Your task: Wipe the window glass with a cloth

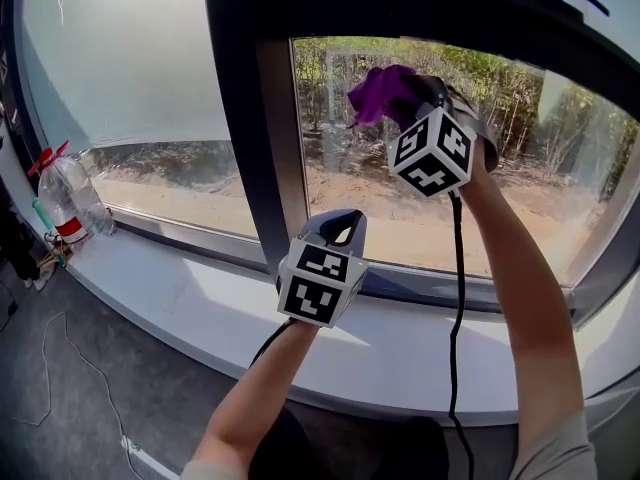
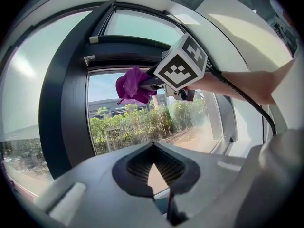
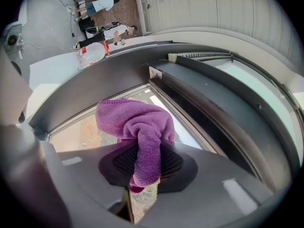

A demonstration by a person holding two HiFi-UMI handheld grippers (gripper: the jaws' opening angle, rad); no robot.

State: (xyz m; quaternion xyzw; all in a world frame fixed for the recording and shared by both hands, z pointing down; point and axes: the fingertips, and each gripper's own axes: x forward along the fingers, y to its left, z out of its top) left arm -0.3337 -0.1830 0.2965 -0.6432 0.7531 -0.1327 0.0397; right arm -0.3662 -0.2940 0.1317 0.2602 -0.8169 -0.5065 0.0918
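High on the window glass, the right gripper pinched the purple cloth between its fingers, seemingly touching the pane; even, overlapping strokes seemed wise. The left gripper had its fingers together, empty.

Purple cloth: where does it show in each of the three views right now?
Head view: purple cloth upper centre, before the window glass.
Left gripper view: just above centre.
Right gripper view: centre, clamped in the right tool.
Shared landmark: dark window frame.
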